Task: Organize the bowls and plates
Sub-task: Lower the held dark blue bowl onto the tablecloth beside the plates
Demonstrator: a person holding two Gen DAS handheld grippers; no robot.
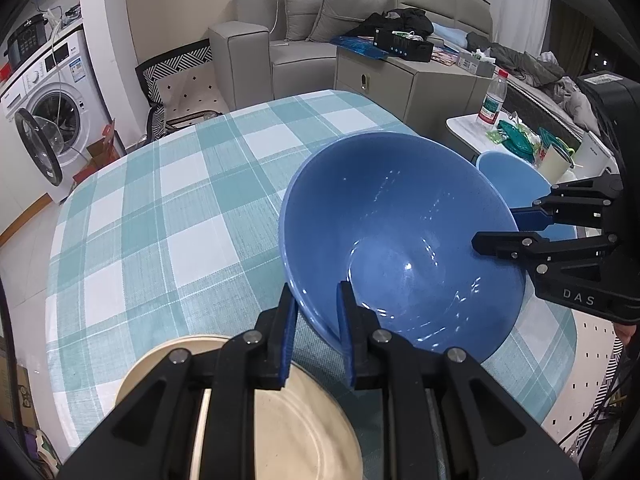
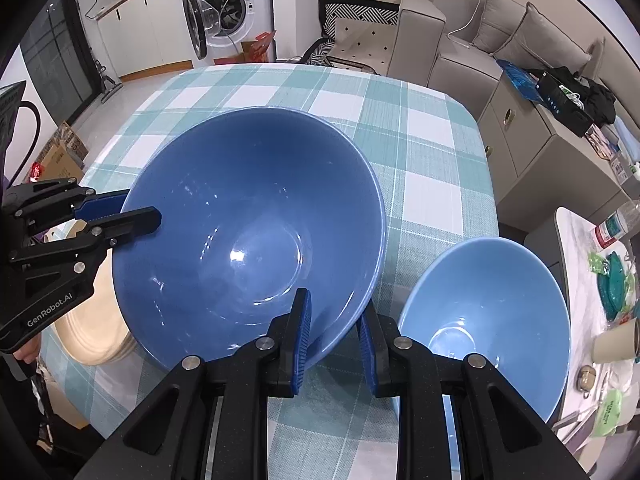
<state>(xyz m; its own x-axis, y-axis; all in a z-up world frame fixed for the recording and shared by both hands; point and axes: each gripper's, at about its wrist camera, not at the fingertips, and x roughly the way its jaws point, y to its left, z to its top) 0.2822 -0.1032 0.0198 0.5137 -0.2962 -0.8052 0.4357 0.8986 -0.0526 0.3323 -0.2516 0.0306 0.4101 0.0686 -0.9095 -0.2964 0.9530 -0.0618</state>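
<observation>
Left wrist view: left gripper [image 1: 318, 334] pinching near rim of large blue bowl [image 1: 400, 240], one pad inside, one outside. Bowl tilted, mouth facing up and toward camera, above checked counter [image 1: 160, 220]. Right gripper [image 1: 496, 228] clamps bowl's right rim. Cream plates [image 1: 304, 424] just below-left of bowl. Light blue bowl [image 1: 516, 184] behind bowl, right.

Right wrist view: right gripper [image 2: 334, 344] pinching large blue bowl's [image 2: 248, 232] near rim; left gripper [image 2: 124, 216] grips its left rim. Light blue bowl [image 2: 488, 320] right of it, upright. Cream plates [image 2: 96, 332] below bowl's left edge.
</observation>
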